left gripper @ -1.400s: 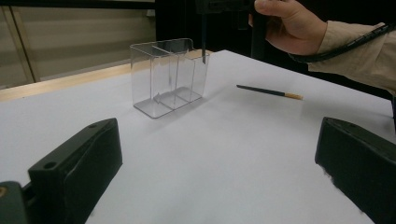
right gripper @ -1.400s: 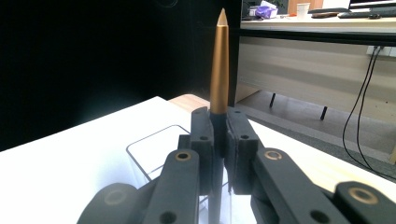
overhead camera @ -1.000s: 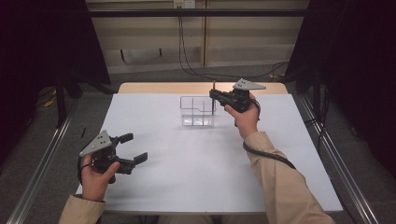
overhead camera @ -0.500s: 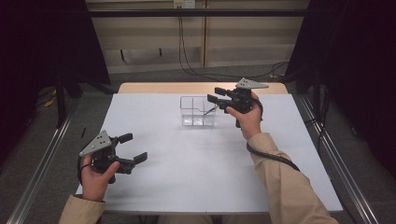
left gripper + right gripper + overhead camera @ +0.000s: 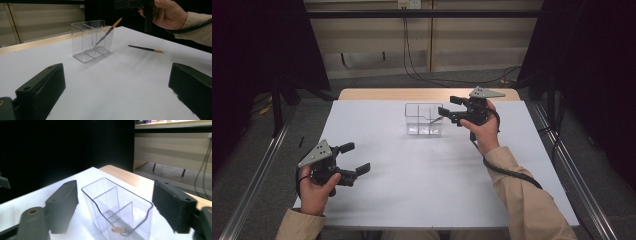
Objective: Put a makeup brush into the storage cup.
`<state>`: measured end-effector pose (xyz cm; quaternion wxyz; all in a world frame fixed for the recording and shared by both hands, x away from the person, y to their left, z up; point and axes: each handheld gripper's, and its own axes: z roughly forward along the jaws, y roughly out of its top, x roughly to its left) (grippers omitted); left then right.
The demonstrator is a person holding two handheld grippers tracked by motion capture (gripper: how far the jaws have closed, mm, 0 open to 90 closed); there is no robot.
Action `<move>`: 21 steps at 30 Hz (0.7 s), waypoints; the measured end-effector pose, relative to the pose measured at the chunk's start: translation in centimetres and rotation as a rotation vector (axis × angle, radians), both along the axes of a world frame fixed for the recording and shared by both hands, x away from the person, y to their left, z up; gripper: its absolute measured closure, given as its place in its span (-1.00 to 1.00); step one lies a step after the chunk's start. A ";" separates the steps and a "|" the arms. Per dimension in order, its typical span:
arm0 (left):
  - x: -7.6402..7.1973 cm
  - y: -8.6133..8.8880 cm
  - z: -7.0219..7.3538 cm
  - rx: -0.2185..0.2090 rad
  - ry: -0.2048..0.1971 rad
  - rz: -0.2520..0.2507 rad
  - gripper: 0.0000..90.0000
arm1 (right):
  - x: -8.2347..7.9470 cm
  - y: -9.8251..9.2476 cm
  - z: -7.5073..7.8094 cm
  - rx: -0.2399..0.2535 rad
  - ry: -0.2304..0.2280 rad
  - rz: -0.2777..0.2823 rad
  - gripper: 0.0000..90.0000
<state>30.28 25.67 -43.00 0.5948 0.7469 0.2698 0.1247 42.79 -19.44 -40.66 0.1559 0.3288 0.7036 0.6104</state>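
A clear divided box (image 5: 423, 120) stands at the far middle of the white table (image 5: 422, 200). A dark stick with an orange end (image 5: 106, 33) leans inside its right compartment, orange tip up over the rim (image 5: 117, 229). A second such stick (image 5: 146, 48) lies flat on the table right of the box. My right gripper (image 5: 449, 106) hovers just above the box's right end; its jaws have just been opening and now stand open with nothing between them (image 5: 117, 192). My left gripper (image 5: 357, 157) rests open and empty near the front left (image 5: 112, 82).
A wooden strip (image 5: 377, 93) runs along the table's far edge. Metal rails (image 5: 257, 175) flank both sides. Cables (image 5: 412, 55) hang behind the table. Bare white surface lies between the left gripper and the box.
The right gripper's jaws have opened and let go of the stick it held upright over the box. The stick now leans inside the box. The left hand has kept still.
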 end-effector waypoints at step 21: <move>0.1 -0.3 0.0 -0.005 -0.001 -0.001 -0.98 | -2.7 -2.4 0.1 -0.012 -0.017 0.002 -0.83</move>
